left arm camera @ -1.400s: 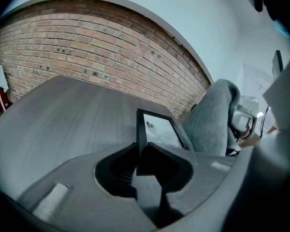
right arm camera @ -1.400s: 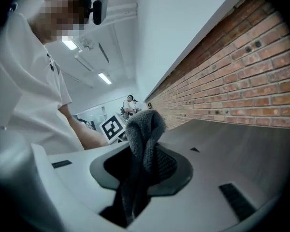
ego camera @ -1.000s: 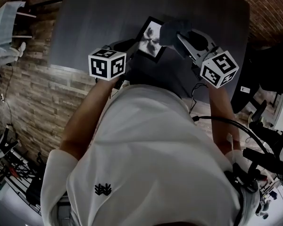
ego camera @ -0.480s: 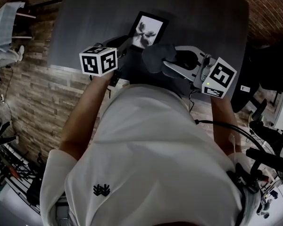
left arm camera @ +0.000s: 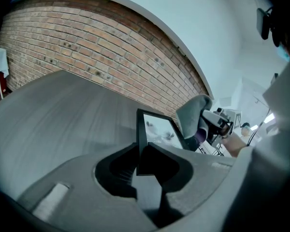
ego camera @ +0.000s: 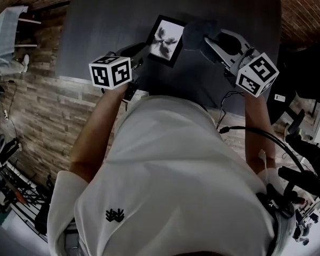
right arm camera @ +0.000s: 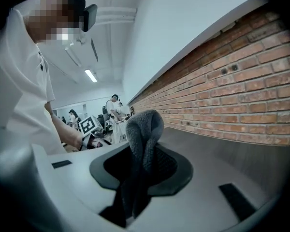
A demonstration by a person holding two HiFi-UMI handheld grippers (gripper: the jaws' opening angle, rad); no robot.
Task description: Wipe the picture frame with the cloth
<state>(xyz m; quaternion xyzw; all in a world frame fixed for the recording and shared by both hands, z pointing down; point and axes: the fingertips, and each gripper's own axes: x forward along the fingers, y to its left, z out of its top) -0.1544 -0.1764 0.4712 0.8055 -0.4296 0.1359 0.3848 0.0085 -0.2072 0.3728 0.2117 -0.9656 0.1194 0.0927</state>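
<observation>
Nearest in head view: my operator's white shirt (ego camera: 170, 180), forearms reaching out over the dark table (ego camera: 106, 15).

Left gripper (ego camera: 141, 52), marker cube (ego camera: 110, 72) facing up: jaws clamped on the near edge of the black picture frame (ego camera: 167, 40). The left gripper view shows that edge pinched between the jaws, with the frame (left arm camera: 157, 129) running away from the camera and tilted up.

Right gripper (ego camera: 205, 36): jaws closed on the grey cloth (ego camera: 194, 33). In the right gripper view the cloth (right arm camera: 142, 129) is wadded and sticks out past the jaw tips.

The cloth sits at the frame's far right corner, just beside its edge. I can't confirm contact from any view.

Beyond: a brick wall (left arm camera: 87, 37) runs along the table's far side.
</observation>
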